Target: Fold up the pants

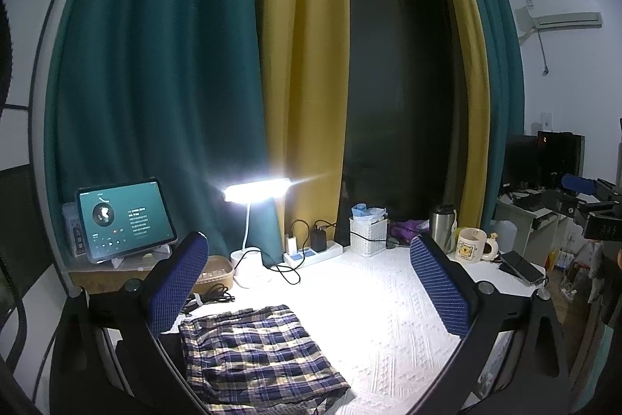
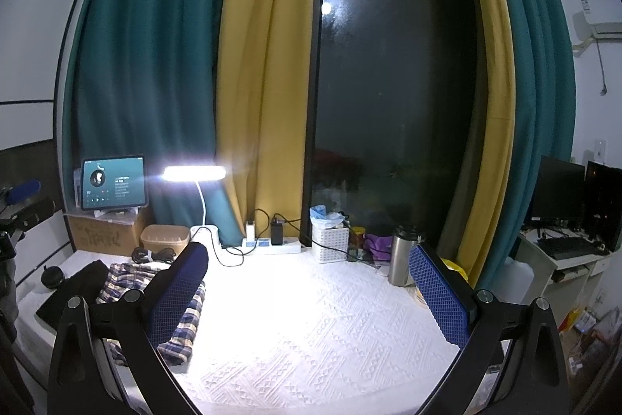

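The plaid pants (image 1: 256, 352) lie folded in a compact stack on the white textured tablecloth (image 1: 381, 317), at the lower left of the left wrist view. My left gripper (image 1: 307, 282) is open and empty, raised above the table just behind the pants. In the right wrist view the pants (image 2: 182, 317) lie at the left, partly hidden behind my left finger pad (image 2: 175, 290). My right gripper (image 2: 311, 294) is open and empty over the bare cloth (image 2: 311, 329), to the right of the pants. The right gripper also shows in the left wrist view (image 1: 594, 201).
A lit desk lamp (image 1: 256, 189), tablet (image 1: 124, 216) on a cardboard box, power strip (image 1: 311, 253), white basket (image 1: 367, 234), steel flask (image 1: 441, 226), mug (image 1: 470, 246) and phone (image 1: 523, 269) line the table's back and right. A dark cloth (image 2: 74, 294) lies left of the pants.
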A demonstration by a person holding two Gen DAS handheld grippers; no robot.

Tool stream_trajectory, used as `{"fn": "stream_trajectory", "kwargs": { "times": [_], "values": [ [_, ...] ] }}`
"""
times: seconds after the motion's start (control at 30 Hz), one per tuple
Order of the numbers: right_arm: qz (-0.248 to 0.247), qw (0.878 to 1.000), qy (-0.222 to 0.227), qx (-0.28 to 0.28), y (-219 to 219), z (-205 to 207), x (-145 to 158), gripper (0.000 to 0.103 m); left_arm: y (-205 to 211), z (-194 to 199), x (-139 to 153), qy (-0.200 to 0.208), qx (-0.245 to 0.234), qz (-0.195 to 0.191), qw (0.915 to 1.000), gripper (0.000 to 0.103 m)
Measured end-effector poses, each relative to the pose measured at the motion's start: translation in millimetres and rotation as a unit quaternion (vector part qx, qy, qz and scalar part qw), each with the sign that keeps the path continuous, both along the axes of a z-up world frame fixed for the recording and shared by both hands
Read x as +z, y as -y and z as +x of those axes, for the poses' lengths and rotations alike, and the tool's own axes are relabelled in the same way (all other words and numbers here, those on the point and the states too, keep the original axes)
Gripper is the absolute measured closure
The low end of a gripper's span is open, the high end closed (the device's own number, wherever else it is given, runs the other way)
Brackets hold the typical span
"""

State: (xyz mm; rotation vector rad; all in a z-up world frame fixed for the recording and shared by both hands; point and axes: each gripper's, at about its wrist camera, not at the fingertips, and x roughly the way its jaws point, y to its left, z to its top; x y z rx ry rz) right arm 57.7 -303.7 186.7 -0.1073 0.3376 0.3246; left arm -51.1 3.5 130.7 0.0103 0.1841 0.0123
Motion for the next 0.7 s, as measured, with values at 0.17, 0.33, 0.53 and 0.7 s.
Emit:
{"fn": "stream_trajectory", "kwargs": {
  "times": [0.17, 0.33, 0.53, 0.7],
  "values": [
    [-0.001, 1.0, -0.001, 0.001, -0.2, 0.4, -0.2, 0.0, -0.7, -0.3, -0.7, -0.002, 0.0, 0.001, 1.0, 0.0],
    [-0.003, 1.0, -0.002, -0.001, -3.8, -1.9, -1.5, 0.0, -2.4, 1.4, -2.5, -0.004, 0.0, 0.0, 1.0, 0.0],
    [-0.003, 1.0, -0.002, 0.0, -3.3, -1.5, -1.6, 0.0, -2.8, 1.9, -2.7, -0.004, 0.0, -0.001, 1.0, 0.0],
    [-0.002, 1.0, -0.002, -0.001, -2.9, -1.2, -1.6, 0.0, -2.8, 1.6, -3.0, -0.005, 0.0, 0.0, 1.0, 0.0]
  ]
}}
